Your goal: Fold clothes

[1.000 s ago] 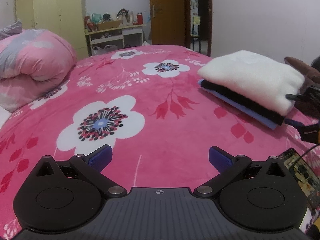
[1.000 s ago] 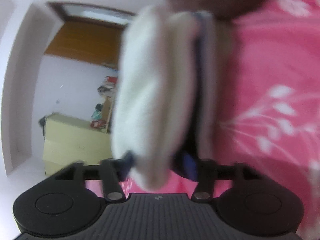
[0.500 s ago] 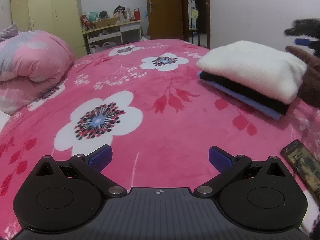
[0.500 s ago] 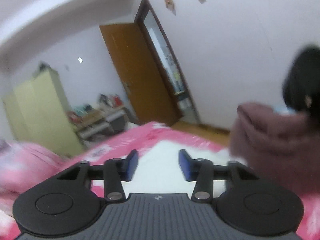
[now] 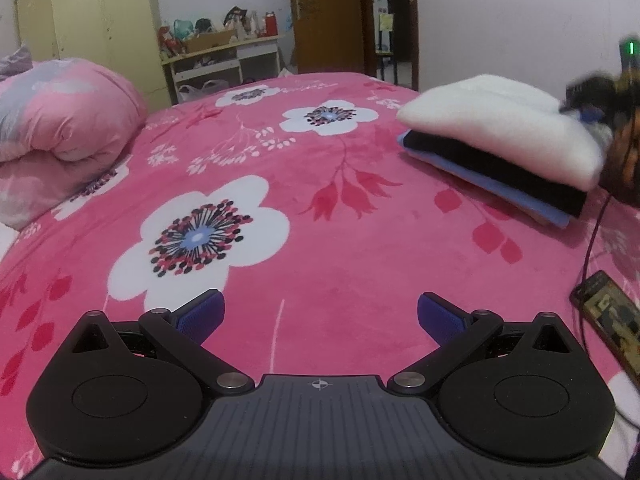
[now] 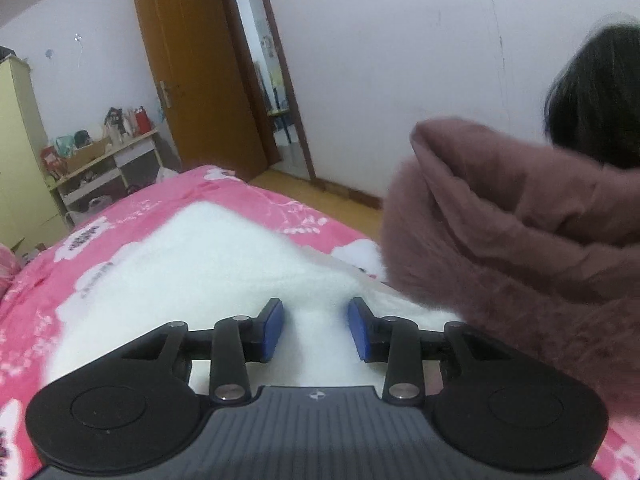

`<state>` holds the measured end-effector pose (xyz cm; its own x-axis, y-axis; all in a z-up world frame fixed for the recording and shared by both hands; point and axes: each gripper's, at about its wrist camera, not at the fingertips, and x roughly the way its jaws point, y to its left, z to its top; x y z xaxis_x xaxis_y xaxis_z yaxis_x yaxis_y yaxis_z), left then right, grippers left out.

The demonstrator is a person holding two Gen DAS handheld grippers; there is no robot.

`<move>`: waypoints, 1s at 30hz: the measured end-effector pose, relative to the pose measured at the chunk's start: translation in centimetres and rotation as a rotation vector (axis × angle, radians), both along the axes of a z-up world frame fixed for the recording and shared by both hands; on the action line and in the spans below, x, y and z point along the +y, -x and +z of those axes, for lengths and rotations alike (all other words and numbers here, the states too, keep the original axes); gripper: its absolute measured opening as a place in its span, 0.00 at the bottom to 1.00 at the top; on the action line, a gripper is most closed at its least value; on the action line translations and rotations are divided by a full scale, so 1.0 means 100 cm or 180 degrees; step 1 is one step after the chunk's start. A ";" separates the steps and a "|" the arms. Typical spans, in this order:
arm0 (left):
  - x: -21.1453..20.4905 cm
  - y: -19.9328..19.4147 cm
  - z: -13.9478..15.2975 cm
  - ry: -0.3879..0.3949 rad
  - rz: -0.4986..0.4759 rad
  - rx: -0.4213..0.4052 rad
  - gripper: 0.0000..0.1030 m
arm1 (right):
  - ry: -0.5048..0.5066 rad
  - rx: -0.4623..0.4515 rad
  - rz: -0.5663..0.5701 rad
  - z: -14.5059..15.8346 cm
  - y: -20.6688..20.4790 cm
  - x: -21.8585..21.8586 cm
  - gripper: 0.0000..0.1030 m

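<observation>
The left gripper [image 5: 320,314] hangs low over the pink floral bedspread [image 5: 320,216] with its blue-padded jaws spread wide and nothing between them. From the left wrist view, the stack of folded clothes [image 5: 496,148] lies on the bedspread at about two o'clock: a fluffy white garment [image 5: 500,120] on top, a black layer [image 5: 504,172] under it and a blue layer [image 5: 480,180] at the bottom, edges roughly lined up. At three o'clock, at the far end of the stack, a blurred dark shape shows that cannot be made out clearly. A phone [image 5: 612,320] with a cable running to it lies on the bedspread at about four o'clock, well apart from the stack. A rolled pink quilt [image 5: 60,128] sits at ten o'clock, with a yellow wardrobe [image 5: 92,20] and a cluttered shelf [image 5: 224,56] beyond the bed at eleven to twelve o'clock, and a brown door [image 5: 326,16] at twelve. In the right wrist view, the right gripper [image 6: 316,330] sits over the near end of the white garment [image 6: 208,264]; its jaws have just been closing and now stand partly apart, the white fabric seen between the pads, though whether they press on it cannot be told. A fuzzy mauve sleeve [image 6: 520,240] fills the view at three o'clock, just beside the gripper, with dark hair [image 6: 600,96] above it at two o'clock.
</observation>
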<state>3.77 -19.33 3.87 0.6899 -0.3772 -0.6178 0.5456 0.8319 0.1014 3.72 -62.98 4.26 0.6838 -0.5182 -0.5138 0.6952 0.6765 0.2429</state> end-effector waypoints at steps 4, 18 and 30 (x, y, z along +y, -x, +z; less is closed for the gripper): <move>-0.001 -0.002 -0.002 -0.0094 -0.0022 -0.0063 1.00 | 0.0210 -0.0180 0.0297 0.029 -0.008 0.025 0.38; 0.008 -0.020 -0.012 -0.0335 0.0103 -0.0054 1.00 | -0.0458 0.0268 0.0327 -0.011 -0.118 -0.032 0.23; 0.005 -0.002 0.003 -0.0118 -0.0109 -0.0046 1.00 | -0.0288 -0.0037 0.0293 0.007 0.033 0.028 0.29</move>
